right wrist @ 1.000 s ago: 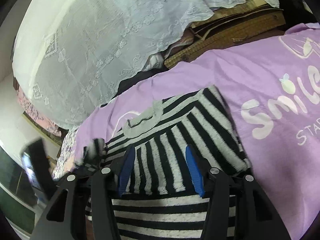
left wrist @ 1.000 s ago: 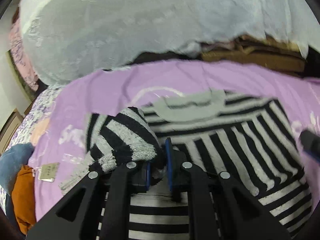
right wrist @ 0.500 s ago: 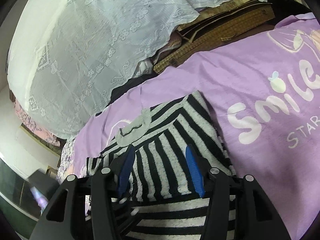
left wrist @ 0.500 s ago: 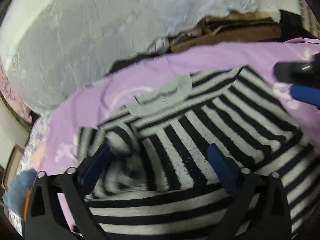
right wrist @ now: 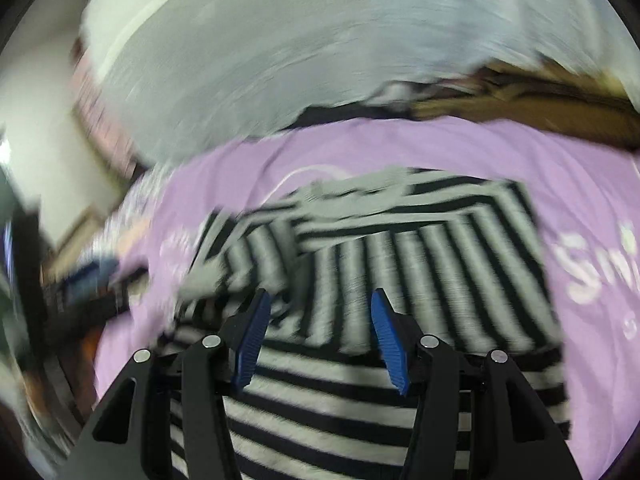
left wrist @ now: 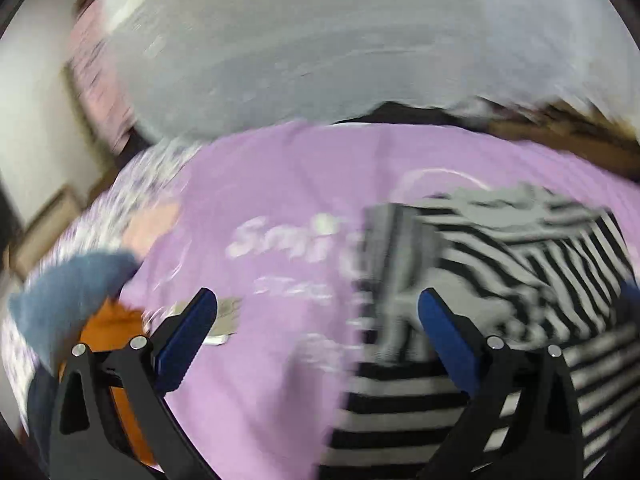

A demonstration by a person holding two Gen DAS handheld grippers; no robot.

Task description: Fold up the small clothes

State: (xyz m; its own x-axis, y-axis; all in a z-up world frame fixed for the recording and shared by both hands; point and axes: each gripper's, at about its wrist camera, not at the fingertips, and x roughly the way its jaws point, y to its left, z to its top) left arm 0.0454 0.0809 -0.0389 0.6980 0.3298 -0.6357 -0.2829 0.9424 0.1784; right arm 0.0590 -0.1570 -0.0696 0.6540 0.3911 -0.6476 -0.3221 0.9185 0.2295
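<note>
Left gripper [left wrist: 316, 316] hangs with fingers wide apart and empty over the purple bedsheet [left wrist: 280, 184], the striped sweater [right wrist: 420, 264] lies mid-bed with both sleeves tucked in, right gripper [right wrist: 318, 320] hovers half-spread over it, gripping nothing, so the final body fold looks left.
</note>
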